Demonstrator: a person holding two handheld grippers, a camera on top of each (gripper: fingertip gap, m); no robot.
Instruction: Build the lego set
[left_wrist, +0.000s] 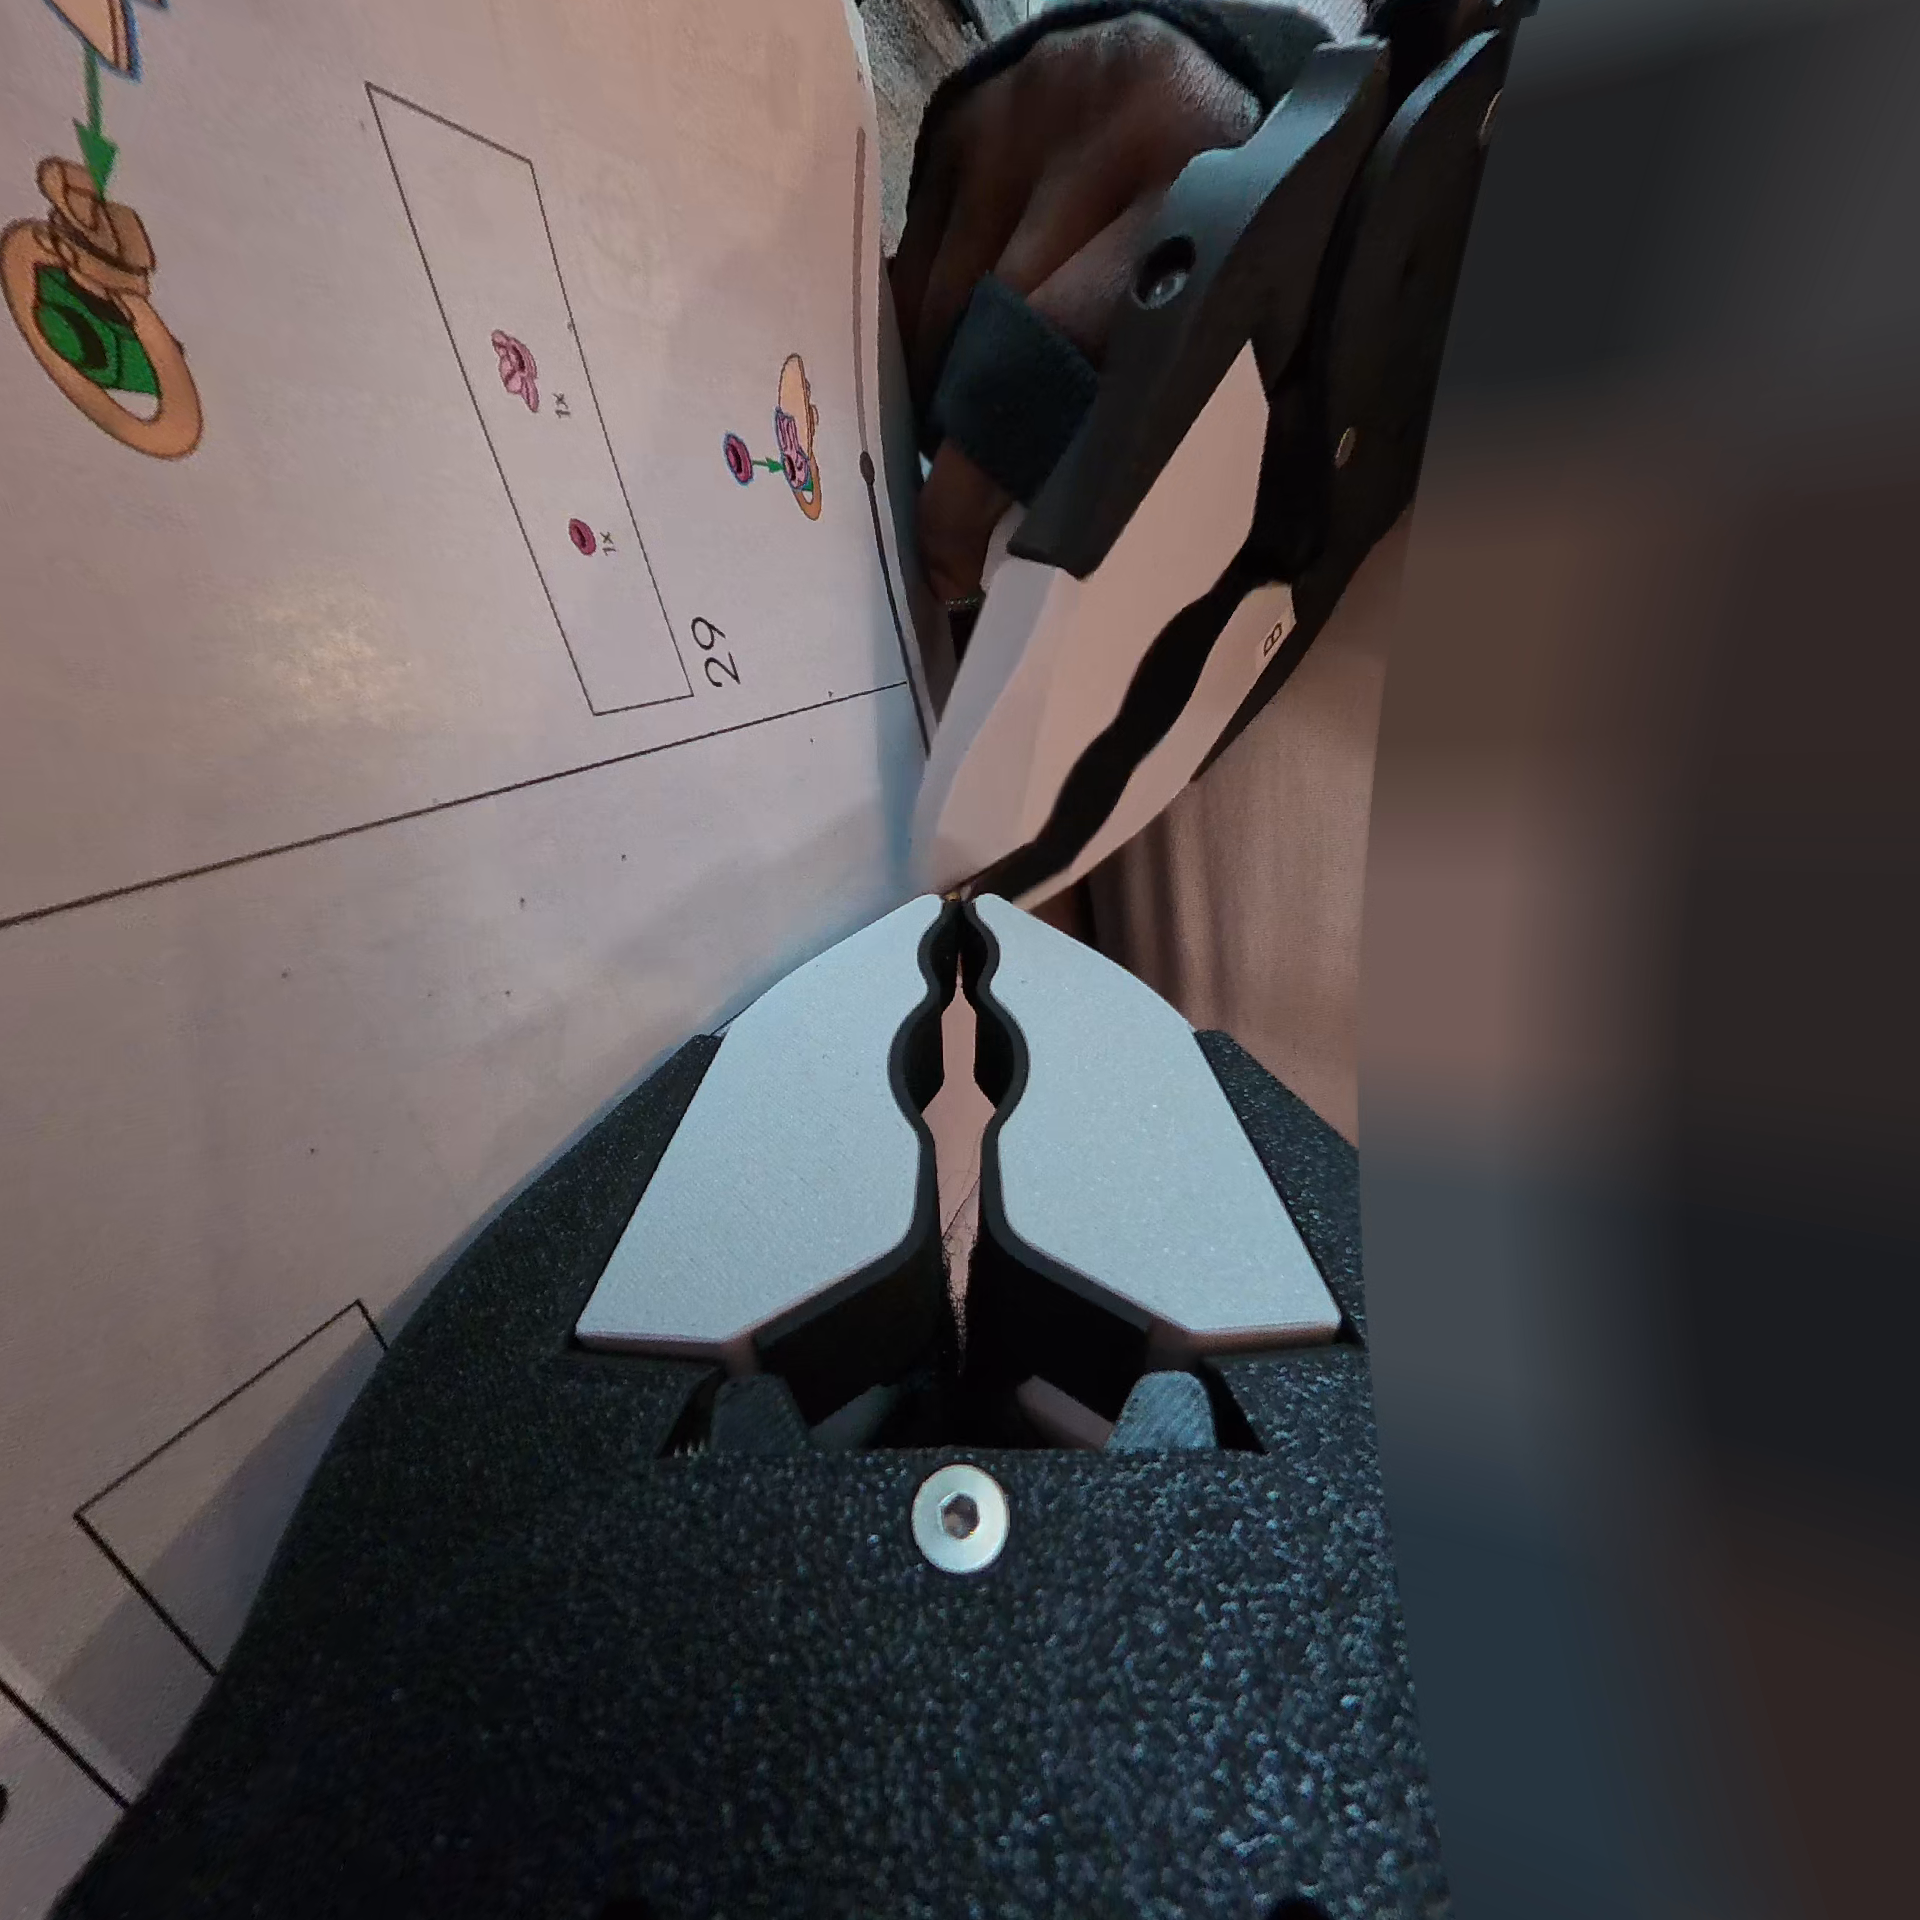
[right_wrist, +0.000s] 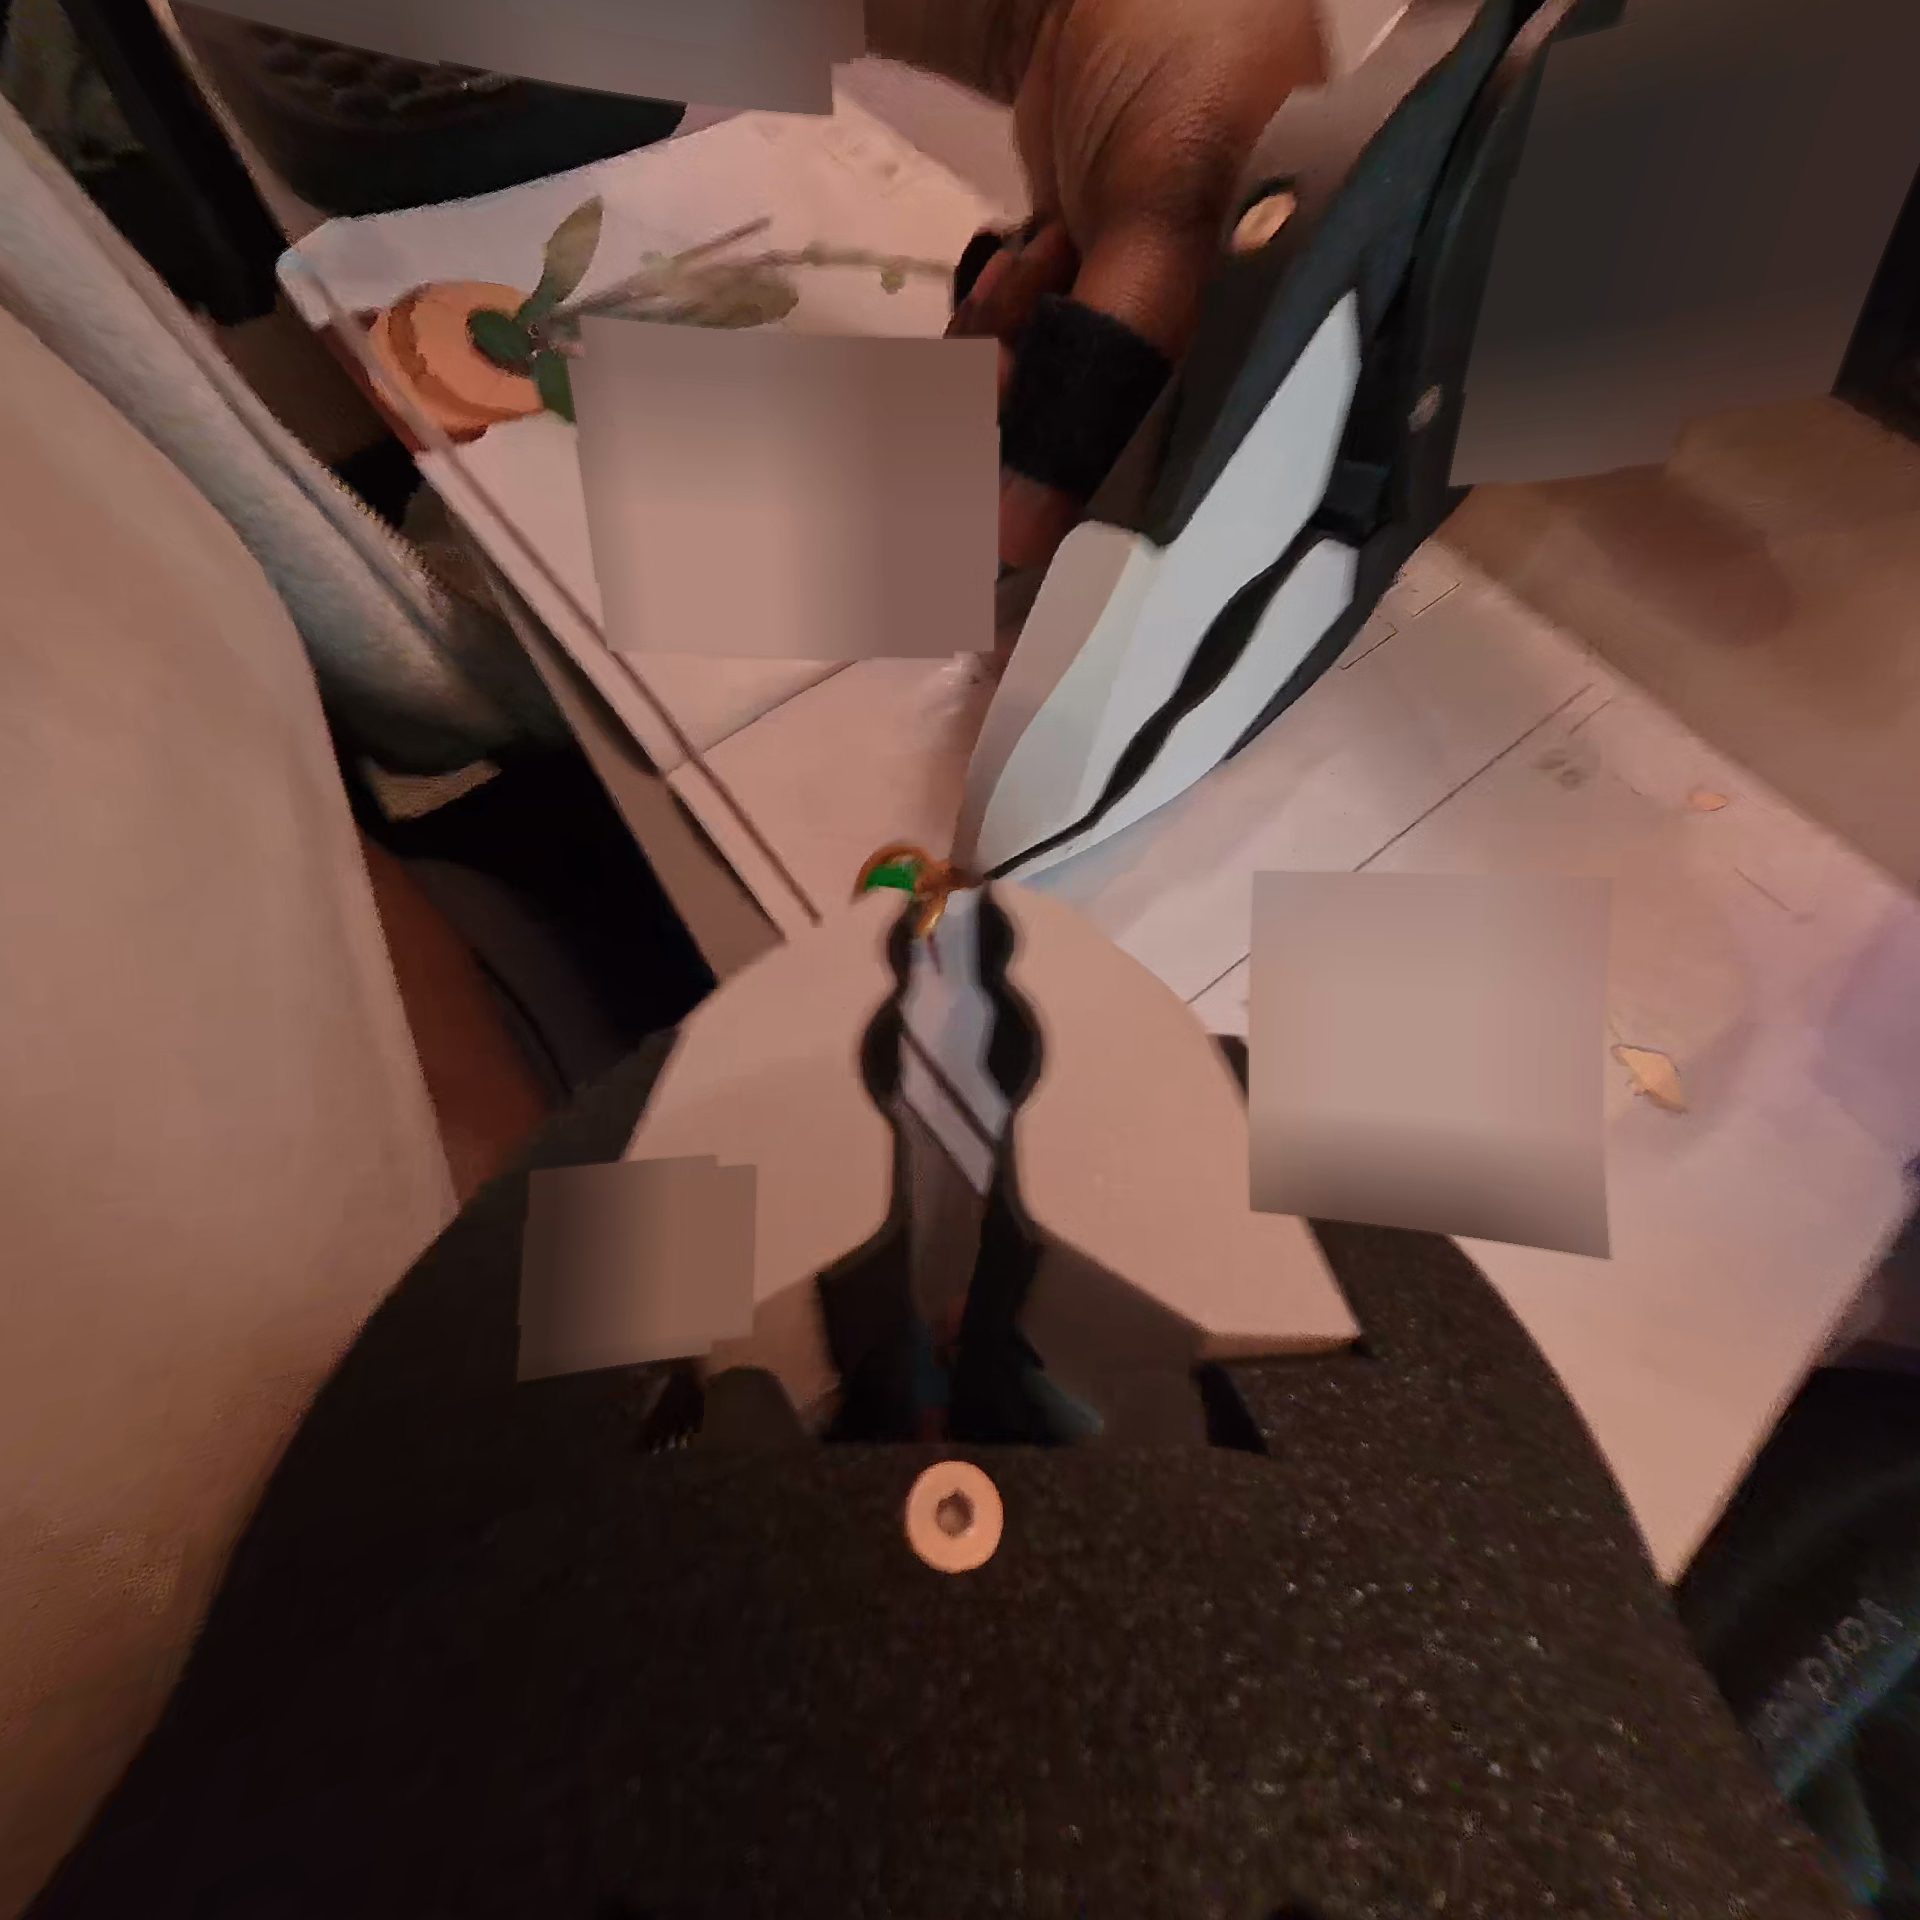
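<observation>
In the right wrist view a tiny green and gold Lego piece (right_wrist: 896, 878) sits at the tips of both grippers. My right gripper (right_wrist: 940, 920) is nearly closed, with the gold end between its tips. My left gripper (right_wrist: 982, 873) comes down from the upper right, and its shut tips meet the same piece. In the left wrist view my left gripper (left_wrist: 954, 914) is shut, with only a gold speck (left_wrist: 956, 891) showing at its tip. There the right gripper (left_wrist: 982, 878) touches it tip to tip. The rest of the piece is hidden.
The open instruction booklet (left_wrist: 416, 727) fills the left; it lies under the grippers in the right wrist view (right_wrist: 1455, 748). Two small tan pieces (right_wrist: 1652, 1075) lie on its page. A hand (left_wrist: 1039, 208) holds the right gripper. Beige fabric (right_wrist: 156, 831) is at the left.
</observation>
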